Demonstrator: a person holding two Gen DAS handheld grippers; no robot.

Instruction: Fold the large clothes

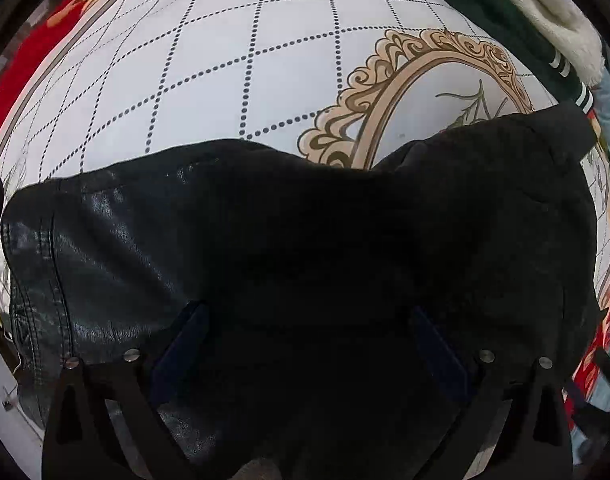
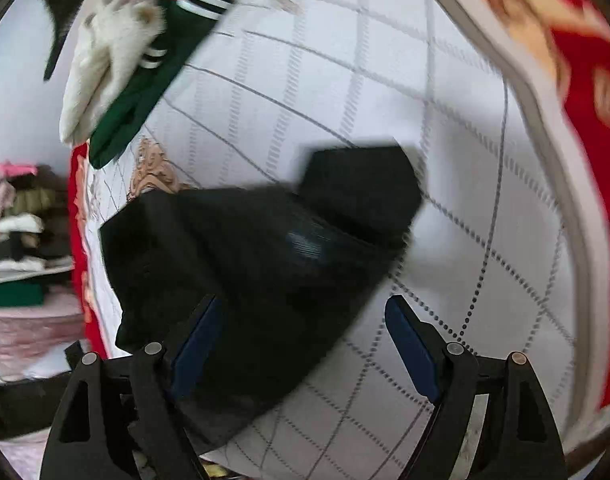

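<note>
A large black garment (image 1: 305, 248) with a shiny leather-like part at its left lies bunched on a white bed cover with a dotted grid (image 1: 209, 72). My left gripper (image 1: 309, 312) is open, its blue-padded fingers (image 1: 185, 340) spread just above the black fabric. In the right wrist view the same black garment (image 2: 245, 264) lies folded on the cover (image 2: 465, 240). My right gripper (image 2: 305, 312) is open, its left finger (image 2: 197, 340) over the garment's edge and its right finger (image 2: 413, 344) over the bare cover. The right wrist view is blurred.
A green garment with white stripes (image 2: 145, 80) and a cream fleece piece (image 2: 105, 52) lie at the cover's far edge; they also show in the left wrist view (image 1: 525, 20). A red patterned border (image 2: 585, 100) rims the cover. Stacked clothes (image 2: 21, 216) sit on a shelf beyond.
</note>
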